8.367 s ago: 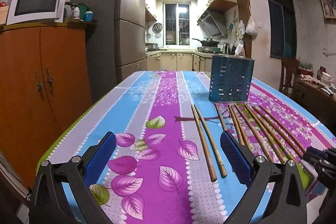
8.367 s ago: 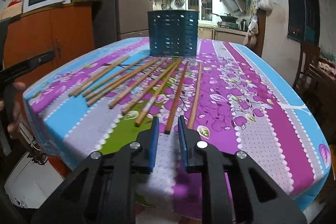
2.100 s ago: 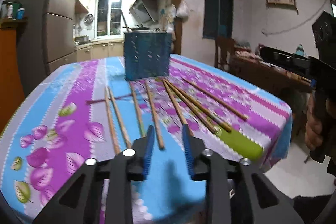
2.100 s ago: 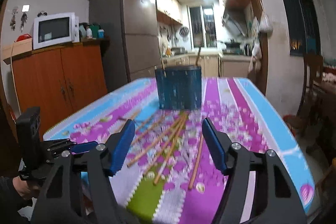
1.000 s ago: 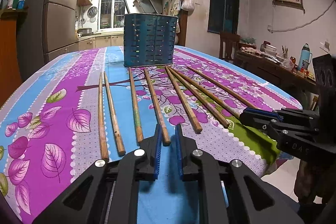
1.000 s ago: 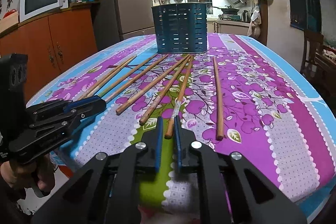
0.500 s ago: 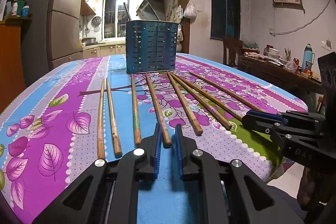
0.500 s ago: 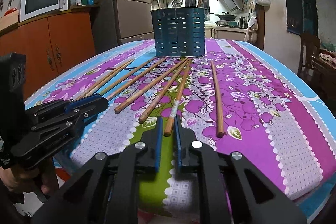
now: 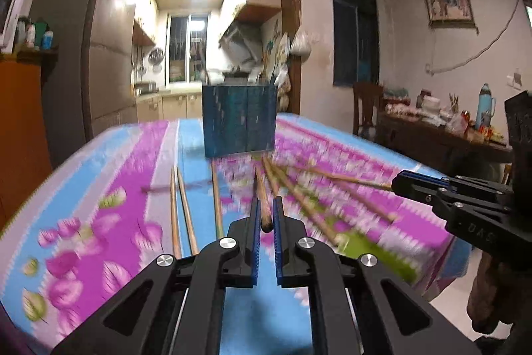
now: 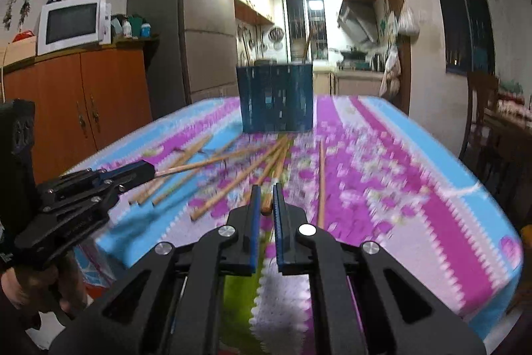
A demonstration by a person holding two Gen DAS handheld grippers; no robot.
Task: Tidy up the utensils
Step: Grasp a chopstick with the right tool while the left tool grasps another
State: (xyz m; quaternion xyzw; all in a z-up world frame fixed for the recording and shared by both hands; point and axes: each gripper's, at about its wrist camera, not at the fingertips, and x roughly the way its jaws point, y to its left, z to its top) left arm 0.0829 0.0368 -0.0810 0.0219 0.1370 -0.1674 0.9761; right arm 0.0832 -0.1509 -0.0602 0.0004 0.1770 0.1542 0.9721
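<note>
The left gripper (image 9: pixel 265 212) is pinching one chopstick (image 9: pixel 261 192) by its near end, and the right gripper (image 10: pixel 267 200) is pinching another chopstick (image 10: pixel 274 180). Loose chopsticks (image 10: pixel 232 180) are lying on the desk (image 10: pixel 415 188) in front of the blue holder (image 10: pixel 275 98), between it and both grippers.

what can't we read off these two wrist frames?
- Inside of the blue holder: walls hide what it holds, both views.
- Loose chopsticks: motion blur, no reliable count.
- Left gripper on its chopstick, right gripper on its chopstick: held ends hidden between the pads.
- Table near edge: hidden behind gripper bodies.
</note>
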